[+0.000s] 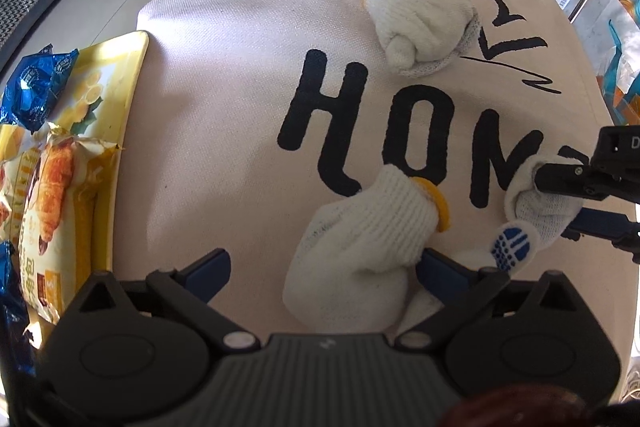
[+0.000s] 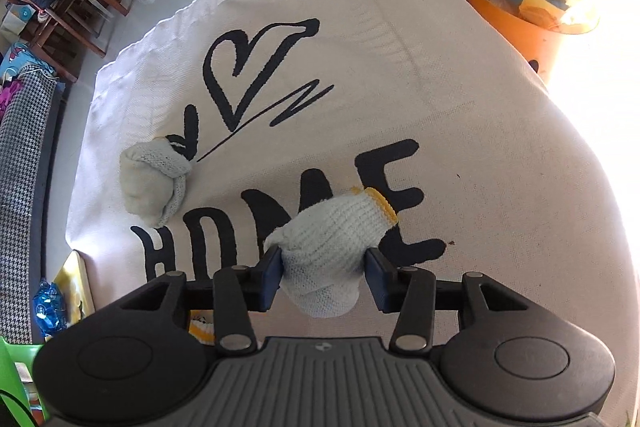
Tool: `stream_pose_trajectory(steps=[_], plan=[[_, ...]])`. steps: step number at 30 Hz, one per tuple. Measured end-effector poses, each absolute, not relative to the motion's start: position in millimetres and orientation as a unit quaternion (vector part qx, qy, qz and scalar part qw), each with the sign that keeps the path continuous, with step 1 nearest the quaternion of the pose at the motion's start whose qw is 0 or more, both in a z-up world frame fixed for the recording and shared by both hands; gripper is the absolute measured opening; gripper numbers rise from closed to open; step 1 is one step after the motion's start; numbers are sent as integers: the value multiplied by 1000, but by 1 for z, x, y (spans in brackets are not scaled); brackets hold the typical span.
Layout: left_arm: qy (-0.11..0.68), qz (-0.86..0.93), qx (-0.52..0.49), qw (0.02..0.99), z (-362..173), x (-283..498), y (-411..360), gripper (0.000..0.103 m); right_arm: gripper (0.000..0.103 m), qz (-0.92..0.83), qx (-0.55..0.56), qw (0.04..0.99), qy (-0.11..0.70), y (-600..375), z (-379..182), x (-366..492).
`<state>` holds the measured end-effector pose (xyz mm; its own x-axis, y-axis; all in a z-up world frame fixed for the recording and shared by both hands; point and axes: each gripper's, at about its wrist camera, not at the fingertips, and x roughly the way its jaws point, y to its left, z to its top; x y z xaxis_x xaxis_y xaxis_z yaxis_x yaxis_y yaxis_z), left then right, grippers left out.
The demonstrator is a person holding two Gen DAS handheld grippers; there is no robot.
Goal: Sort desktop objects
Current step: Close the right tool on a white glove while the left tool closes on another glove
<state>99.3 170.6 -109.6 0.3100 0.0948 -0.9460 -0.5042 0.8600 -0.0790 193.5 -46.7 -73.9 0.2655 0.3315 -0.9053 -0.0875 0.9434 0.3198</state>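
Right claw (image 2: 323, 273) pinched a rolled white knit glove with yellow cuff (image 2: 332, 231) on the cream "HOME" cloth-covered worktop (image 2: 480, 155), left claw (image 1: 320, 263) spread around another white glove bundle (image 1: 360, 235), third bundle (image 1: 420, 27) at one o'clock.

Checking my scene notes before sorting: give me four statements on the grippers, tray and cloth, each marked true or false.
1. The right gripper is shut on a glove. True.
2. The left gripper is shut. False: its jaws stand open.
3. The tray holds snack packets. True.
4. The cloth is printed with a star. False: it shows a heart and the word HOME.
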Motion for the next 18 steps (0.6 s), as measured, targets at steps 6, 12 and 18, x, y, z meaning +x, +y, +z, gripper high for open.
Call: stream_pose_trajectory(steps=[6, 12, 18], plan=[[574, 199, -147, 780, -120, 102, 164, 102, 57, 136, 87, 786, 597, -38, -79, 191], [572, 209, -139, 781, -121, 104, 161, 102, 63, 134, 89, 782, 602, -40, -87, 192], [562, 219, -141, 785, -123, 101, 158, 103, 68, 133, 89, 779, 606, -40, -93, 191]])
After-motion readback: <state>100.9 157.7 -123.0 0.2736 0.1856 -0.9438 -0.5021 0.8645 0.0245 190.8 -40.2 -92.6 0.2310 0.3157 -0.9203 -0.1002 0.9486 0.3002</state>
